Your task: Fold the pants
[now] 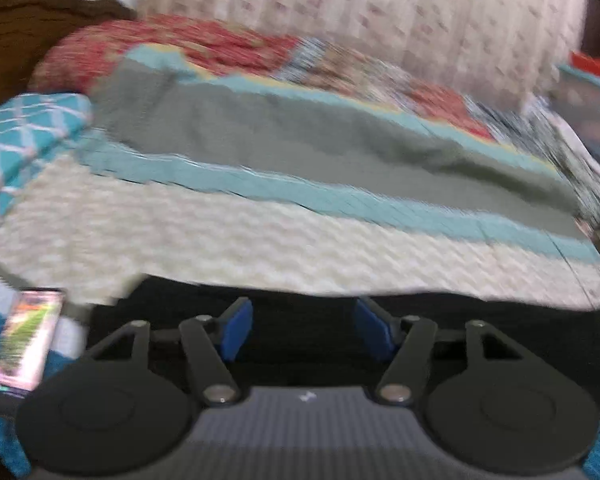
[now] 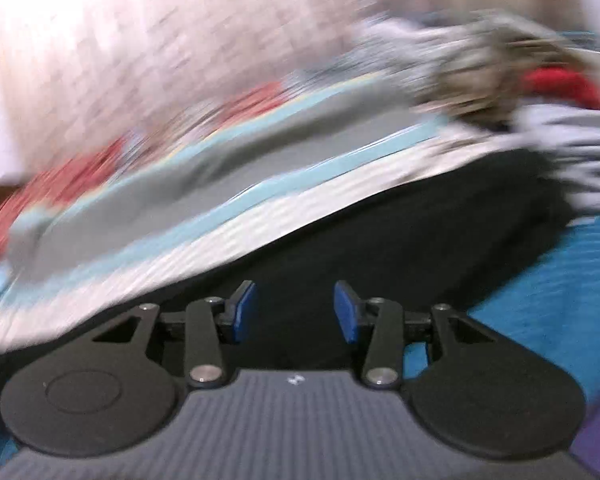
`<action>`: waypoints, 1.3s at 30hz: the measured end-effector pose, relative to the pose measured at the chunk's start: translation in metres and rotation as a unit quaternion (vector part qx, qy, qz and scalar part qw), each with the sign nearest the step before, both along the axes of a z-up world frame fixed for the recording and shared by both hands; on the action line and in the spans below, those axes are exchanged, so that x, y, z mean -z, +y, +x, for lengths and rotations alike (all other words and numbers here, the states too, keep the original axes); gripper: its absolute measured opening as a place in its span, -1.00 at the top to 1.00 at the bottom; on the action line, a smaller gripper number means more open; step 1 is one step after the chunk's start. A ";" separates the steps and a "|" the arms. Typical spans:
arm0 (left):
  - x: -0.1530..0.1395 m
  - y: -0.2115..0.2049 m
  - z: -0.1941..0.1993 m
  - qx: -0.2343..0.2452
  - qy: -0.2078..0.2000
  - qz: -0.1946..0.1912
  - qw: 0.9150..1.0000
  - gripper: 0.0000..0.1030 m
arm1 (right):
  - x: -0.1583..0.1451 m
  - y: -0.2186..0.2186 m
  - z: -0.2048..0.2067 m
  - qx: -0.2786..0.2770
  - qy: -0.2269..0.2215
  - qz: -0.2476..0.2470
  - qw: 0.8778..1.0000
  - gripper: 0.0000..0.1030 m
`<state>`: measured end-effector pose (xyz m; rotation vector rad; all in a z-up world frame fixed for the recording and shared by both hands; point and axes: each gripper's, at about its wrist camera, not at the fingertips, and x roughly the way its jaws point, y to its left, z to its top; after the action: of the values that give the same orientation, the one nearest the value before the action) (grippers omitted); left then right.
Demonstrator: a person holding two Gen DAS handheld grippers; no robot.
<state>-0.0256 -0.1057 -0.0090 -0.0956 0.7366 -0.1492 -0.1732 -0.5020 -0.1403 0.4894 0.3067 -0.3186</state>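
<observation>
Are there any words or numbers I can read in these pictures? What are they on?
None can be read.
Phone lying at the left of the bed: its screen is lit and colourful, but too blurred to read.
Small white mark on the left gripper body: too small to read.
The same small mark on the right gripper body: too small to read.

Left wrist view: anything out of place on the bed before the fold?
One thing: a phone with its screen lit lies on the bedcover at the lower left, right beside the black pants, where it could get swept up as they are folded. Both views are motion-blurred, so small details are unreadable. Nothing spilled or damaged shows.
</observation>
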 end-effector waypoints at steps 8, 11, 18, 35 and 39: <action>0.049 -0.160 0.005 0.144 0.055 0.015 0.988 -0.16 | 0.014 -0.106 -0.001 0.105 -0.029 0.048 0.993 0.07; 0.069 -0.206 0.001 0.178 0.077 0.025 0.981 -0.17 | 0.020 -0.125 0.010 0.095 -0.026 0.061 0.993 0.08; 0.103 -0.255 -0.007 0.209 0.123 0.071 0.968 -0.17 | 0.015 -0.125 0.015 0.081 -0.016 0.049 0.995 0.76; 0.101 -0.259 -0.003 0.211 0.130 0.065 0.967 -0.49 | 0.034 -0.140 -0.054 0.131 -0.076 0.100 0.983 0.07; 0.098 -0.259 -0.006 0.218 0.126 0.058 0.966 -0.50 | 0.043 -0.159 -0.045 0.125 -0.060 0.132 0.981 0.07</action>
<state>-0.0311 -0.3644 -0.1065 0.1652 1.0135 -0.5196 -0.2179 -0.6606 -0.1834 0.8090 0.1689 -0.4945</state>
